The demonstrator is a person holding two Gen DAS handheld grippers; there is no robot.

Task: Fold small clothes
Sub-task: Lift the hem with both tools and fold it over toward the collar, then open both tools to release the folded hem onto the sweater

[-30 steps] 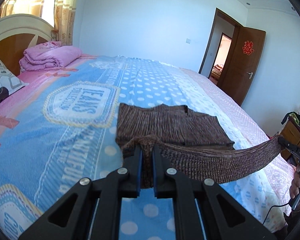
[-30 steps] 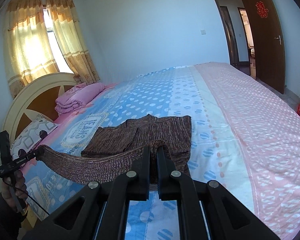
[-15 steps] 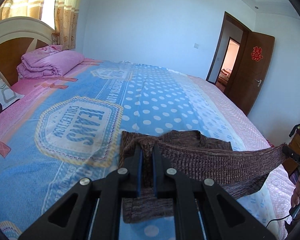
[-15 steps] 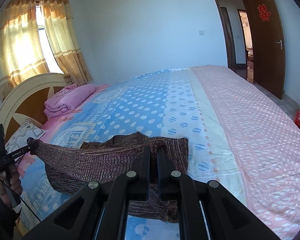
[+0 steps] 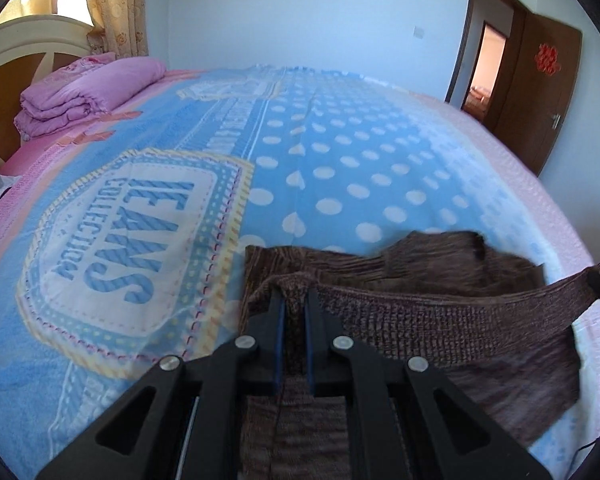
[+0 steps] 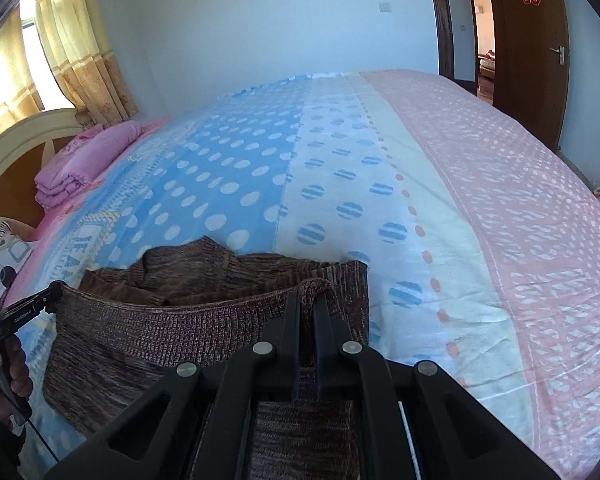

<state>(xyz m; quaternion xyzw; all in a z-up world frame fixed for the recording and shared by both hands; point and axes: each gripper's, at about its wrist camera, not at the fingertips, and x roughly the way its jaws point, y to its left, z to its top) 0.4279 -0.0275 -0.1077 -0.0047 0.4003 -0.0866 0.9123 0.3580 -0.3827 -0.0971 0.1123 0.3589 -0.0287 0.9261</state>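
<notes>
While both tongs pinch one hem of the brown knit garment (image 5: 440, 336), the left gripper (image 5: 294, 300) and right gripper (image 6: 307, 298) hold its opposite corners, the hem stretched between them. The rest lies ahead on the bed (image 5: 340, 152), near its front edge. Both hands appear equally near; the fold looks set to run forward.

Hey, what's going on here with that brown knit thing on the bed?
A person is folding a small brown knitted garment on a bed with a blue polka-dot cover. Each hand holds a two-finger gripper: the left gripper and the right gripper are each shut on one end of the garment's raised edge, which is stretched between them above the part lying on the bed. The fold is not laid down yet. A folded pink quilt sits by the headboard.
</notes>
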